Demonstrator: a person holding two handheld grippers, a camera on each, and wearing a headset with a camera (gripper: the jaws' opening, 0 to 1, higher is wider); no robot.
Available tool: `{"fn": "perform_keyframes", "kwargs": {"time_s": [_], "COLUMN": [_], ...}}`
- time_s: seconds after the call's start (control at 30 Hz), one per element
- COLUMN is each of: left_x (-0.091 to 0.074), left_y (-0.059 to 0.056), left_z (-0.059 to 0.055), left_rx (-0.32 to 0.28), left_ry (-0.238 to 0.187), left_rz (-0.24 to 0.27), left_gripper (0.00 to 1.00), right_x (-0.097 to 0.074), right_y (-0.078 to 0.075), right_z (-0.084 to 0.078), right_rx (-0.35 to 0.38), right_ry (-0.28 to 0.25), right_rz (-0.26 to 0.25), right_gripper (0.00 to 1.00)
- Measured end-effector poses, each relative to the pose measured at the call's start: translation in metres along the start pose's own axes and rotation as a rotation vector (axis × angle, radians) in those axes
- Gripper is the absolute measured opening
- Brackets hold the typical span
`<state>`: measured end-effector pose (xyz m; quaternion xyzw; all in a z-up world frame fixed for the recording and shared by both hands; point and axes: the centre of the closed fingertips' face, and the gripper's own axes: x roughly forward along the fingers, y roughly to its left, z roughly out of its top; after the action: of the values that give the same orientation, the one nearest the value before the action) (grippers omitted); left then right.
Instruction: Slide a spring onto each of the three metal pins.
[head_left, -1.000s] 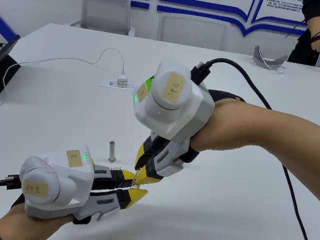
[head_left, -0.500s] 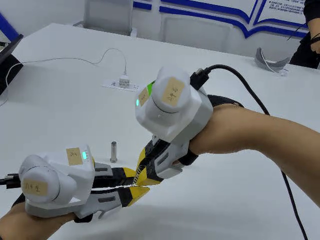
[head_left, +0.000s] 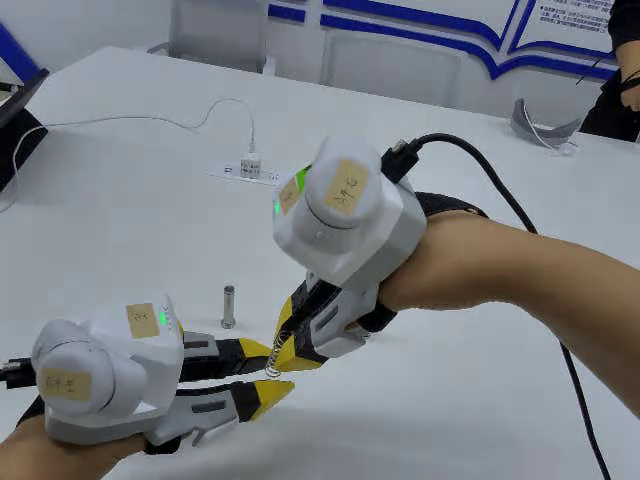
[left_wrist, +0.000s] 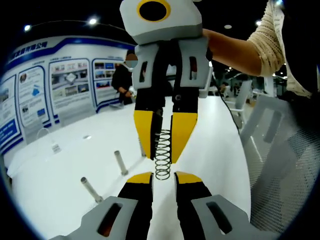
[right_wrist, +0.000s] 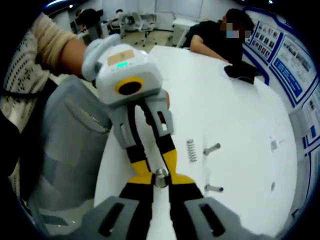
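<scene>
The thin coiled metal spring (left_wrist: 162, 155) is hanging between the yellow tips of the two grippers, just above the white tabletop (head_left: 120, 200). Nearest us, the left gripper (left_wrist: 163, 176) is lying low and roughly level. Its jaws are standing apart and released, and the spring's lower end is reaching into the gap between them. Just beyond, the right gripper (head_left: 283, 350) is angling steeply down from above, its jaws clenched on the spring's upper coils.

The spring's long axis is running in line with the right gripper's jaws. It is pointing steeply down at the table, free end lowermost. Its top coils are tucked between those jaws, so we are not seeing where it ends. In the head view we are making out only a few coils. In the right gripper view we are seeing a small round metal end between the tips, and we cannot tell whether that is the spring end-on.

Past the grippers, two short grey metal pins (left_wrist: 120, 162) (left_wrist: 90, 189) are standing upright and apart on the tabletop. A second loose spring (right_wrist: 191, 150) is lying flat near one of them. Farther back, a white socket plate (head_left: 247, 163) with a cable plugged in is sitting on the table.
</scene>
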<state>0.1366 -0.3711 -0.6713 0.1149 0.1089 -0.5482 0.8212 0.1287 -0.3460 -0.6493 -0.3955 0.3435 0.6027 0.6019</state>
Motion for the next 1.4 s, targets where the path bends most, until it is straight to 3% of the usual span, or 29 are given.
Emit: {"fn": "perform_keyframes", "kwargs": {"time_s": [0.53,1.0,1.4], "left_x": [-0.016,-0.03,-0.03], "left_y": [0.01,0.017,0.016], "left_z": [-0.01,-0.015,-0.016], "left_rx": [-0.054,-0.092,-0.103], "left_ry": [-0.001,0.007,0.009], "left_rz": [0.052,0.097,0.106], "left_gripper": [0.29,0.36,0.39], "right_x": [-0.01,-0.03,-0.032], "right_y": [-0.015,-0.051,-0.077], "right_z": [-0.008,-0.026,-0.038], "right_rx": [0.023,0.077,0.13], "right_ry": [0.01,0.02,0.031], "right_rz": [-0.033,-0.097,-0.13], "right_gripper": [0.12,0.12,0.12]}}
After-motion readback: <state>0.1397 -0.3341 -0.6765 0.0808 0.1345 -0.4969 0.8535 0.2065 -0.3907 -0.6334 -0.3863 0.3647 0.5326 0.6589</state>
